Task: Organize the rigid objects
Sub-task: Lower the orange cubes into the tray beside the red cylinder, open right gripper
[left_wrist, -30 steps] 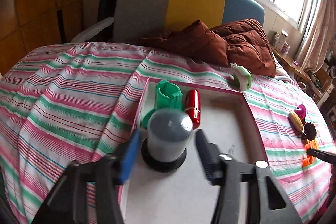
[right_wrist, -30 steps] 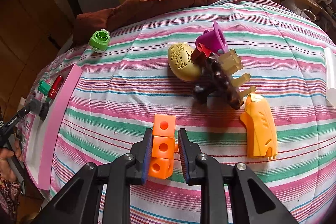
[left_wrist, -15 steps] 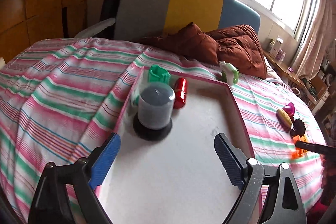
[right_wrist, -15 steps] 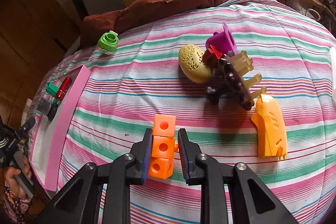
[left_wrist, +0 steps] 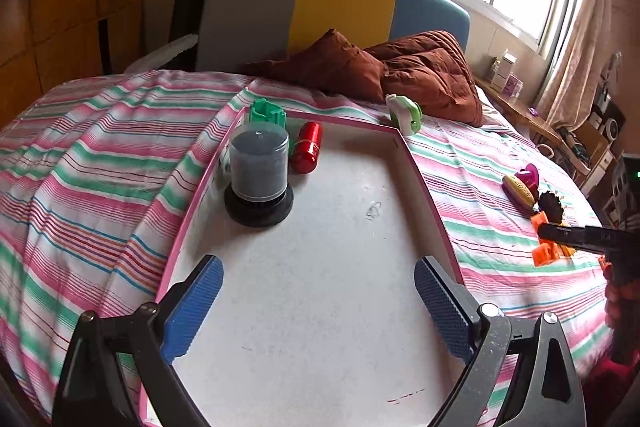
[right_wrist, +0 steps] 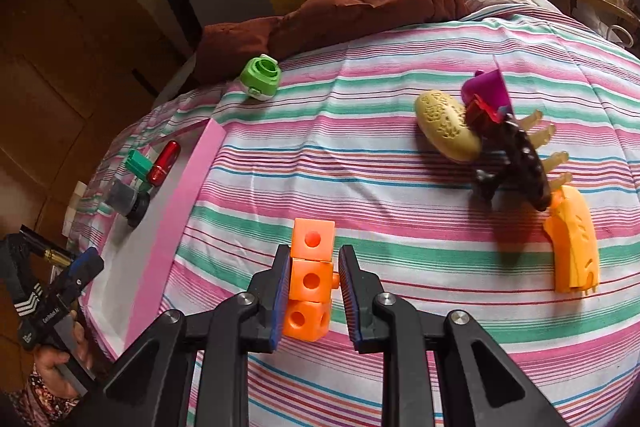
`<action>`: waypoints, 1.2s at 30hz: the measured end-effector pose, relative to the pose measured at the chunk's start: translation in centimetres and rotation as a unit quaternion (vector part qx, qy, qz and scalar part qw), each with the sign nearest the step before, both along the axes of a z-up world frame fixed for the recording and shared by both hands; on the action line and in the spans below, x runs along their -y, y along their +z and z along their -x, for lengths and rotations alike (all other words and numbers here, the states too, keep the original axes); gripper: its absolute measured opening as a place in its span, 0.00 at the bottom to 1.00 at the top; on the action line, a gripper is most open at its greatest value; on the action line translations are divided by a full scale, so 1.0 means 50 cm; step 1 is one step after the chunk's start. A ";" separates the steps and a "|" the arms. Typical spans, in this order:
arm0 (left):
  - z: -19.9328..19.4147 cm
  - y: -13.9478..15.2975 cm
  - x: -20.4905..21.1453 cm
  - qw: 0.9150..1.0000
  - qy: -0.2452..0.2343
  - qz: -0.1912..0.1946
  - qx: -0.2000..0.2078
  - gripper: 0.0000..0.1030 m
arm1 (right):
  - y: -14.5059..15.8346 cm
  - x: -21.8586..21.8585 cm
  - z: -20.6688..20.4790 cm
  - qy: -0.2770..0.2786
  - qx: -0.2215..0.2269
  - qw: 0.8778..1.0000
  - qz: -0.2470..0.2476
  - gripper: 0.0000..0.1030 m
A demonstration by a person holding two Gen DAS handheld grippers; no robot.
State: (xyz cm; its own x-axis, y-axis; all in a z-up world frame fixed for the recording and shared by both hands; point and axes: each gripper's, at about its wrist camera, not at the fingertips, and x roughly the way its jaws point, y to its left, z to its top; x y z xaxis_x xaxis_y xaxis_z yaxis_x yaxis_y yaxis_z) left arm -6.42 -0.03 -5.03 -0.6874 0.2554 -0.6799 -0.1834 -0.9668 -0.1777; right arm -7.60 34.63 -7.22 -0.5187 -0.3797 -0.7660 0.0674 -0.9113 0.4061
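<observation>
**Right fingers clamped on the orange cubes, left fingers spreading over the tray**

From my left wrist camera I see the left gripper (left_wrist: 316,301) with its blue fingers (left_wrist: 192,307) wide apart and opening further, nothing between them but the bare white floor of the pink-rimmed tray (left_wrist: 424,179). At the tray's far left corner stand a grey cylinder on a black base (left_wrist: 259,173), a green plastic piece (left_wrist: 267,111) behind it and a red capsule (left_wrist: 307,147) lying just to its right. A green-and-white round toy (left_wrist: 404,113) sits on the striped bedspread (left_wrist: 100,163) just beyond the tray's far right corner.

This view shows the right side only at its edge: the right gripper's dark body pokes in from the right, and I can make out an orange block (left_wrist: 545,253) there, but not how it is held.

My right wrist camera settles that. The right gripper (right_wrist: 314,287) is closed tight on a stack of three orange cubes (right_wrist: 310,281), pads pressing the middle and lower cubes, over the bedspread just right of the tray. To the far right lie a yellow perforated oval (right_wrist: 446,125), a purple cup (right_wrist: 486,87), a dark brown comb-like toy (right_wrist: 520,163) and an orange shell piece (right_wrist: 574,247), clustered and partly touching. At the lower left edge a hand (right_wrist: 54,359) grips the left gripper's handle.
</observation>
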 end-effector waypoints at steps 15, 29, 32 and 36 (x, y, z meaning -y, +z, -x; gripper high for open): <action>-0.028 -0.009 0.019 1.000 0.003 0.001 -0.001 0.97 | 0.063 0.307 0.155 0.103 -0.011 0.995 0.015 0.22; -0.026 0.005 0.061 0.999 0.046 -0.014 -0.014 0.98 | 0.001 0.419 0.284 0.089 0.028 0.994 -0.055 0.22; -0.022 0.005 0.072 0.998 0.056 -0.018 -0.013 0.98 | -0.002 0.429 0.300 0.079 0.021 0.994 -0.075 0.23; -0.018 0.001 0.080 0.998 0.066 -0.022 -0.008 0.98 | 0.009 0.429 0.304 0.052 -0.001 0.994 -0.094 0.30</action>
State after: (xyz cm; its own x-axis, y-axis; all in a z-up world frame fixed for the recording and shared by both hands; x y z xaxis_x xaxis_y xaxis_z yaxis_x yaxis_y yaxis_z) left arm -5.50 -4.05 -4.99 -0.7283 0.1913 -0.6581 -0.0578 -0.9740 -0.2191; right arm -22.78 13.16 -6.77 -0.4858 -0.2816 -0.8274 0.1669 -0.9591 0.2285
